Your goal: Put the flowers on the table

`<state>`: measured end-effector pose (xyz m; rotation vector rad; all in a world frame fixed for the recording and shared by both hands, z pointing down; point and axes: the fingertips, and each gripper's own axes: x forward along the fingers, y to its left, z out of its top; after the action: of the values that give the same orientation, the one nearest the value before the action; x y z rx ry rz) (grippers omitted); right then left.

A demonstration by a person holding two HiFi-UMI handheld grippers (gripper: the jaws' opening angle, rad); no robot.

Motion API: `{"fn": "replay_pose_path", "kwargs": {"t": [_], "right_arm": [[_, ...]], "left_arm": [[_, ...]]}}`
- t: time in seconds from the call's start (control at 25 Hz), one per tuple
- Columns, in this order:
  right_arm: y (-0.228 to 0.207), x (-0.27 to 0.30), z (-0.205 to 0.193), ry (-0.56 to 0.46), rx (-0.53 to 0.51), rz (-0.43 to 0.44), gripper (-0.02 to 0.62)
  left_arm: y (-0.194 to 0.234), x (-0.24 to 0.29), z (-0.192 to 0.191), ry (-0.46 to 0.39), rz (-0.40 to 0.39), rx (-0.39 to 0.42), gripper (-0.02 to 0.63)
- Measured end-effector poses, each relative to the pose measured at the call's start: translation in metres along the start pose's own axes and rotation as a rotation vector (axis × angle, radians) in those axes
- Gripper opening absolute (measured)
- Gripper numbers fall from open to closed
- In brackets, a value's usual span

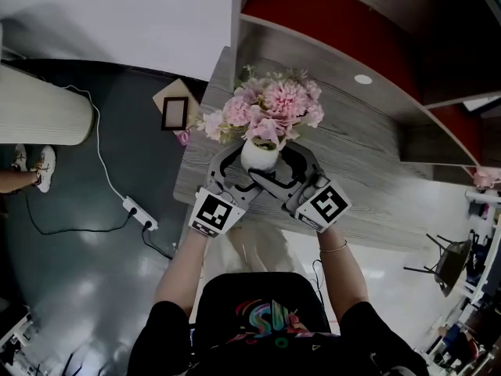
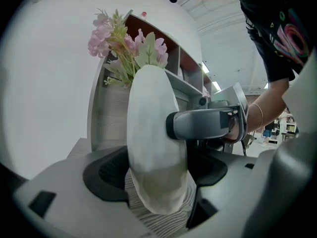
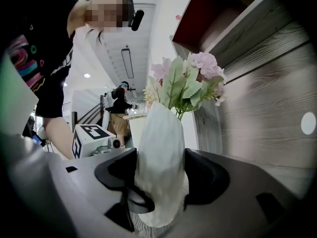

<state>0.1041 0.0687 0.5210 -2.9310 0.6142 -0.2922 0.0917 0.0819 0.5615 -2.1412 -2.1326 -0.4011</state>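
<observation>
Flower vase (image 1: 261, 154) in left tool (image 2: 157, 180), right tool (image 3: 159, 182), near table (image 1: 368, 175) edge

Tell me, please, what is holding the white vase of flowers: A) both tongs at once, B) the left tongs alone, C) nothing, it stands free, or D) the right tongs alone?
A: the vase is clamped in the left tongs and in the right tongs at once. Each gripper view shows its own jaws against the vase's sides.
</observation>
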Motion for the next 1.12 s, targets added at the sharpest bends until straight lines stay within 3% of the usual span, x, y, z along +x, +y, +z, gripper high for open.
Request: {"fn": "replay_pose_path", "kwargs": {"t": [0.24, 0.64, 0.84, 1.0, 1.12], "right_arm": [[-0.002, 0.000, -0.011, 0.010, 0.018, -0.014, 0.322], [0.002, 0.001, -0.015, -0.059, 0.032, -0.063, 0.324], [0.023, -0.017, -0.020, -0.020, -0.022, -0.068, 0.324], [0.024, -0.018, -0.017, -0.054, -0.016, -0.083, 0.324], [0.026, -0.021, -0.027, -0.016, -0.012, -0.098, 0.322]], "left_arm": [[0.000, 0.002, -0.011, 0.019, -0.007, -0.007, 0.367], [-0.001, -0.012, -0.031, 0.008, -0.007, -0.063, 0.367], [-0.024, -0.024, -0.027, 0.000, 0.001, -0.048, 0.367], [-0.024, -0.023, -0.027, -0.004, 0.003, -0.036, 0.365], [-0.026, -0.023, -0.028, -0.005, -0.002, -0.009, 0.353]]}}
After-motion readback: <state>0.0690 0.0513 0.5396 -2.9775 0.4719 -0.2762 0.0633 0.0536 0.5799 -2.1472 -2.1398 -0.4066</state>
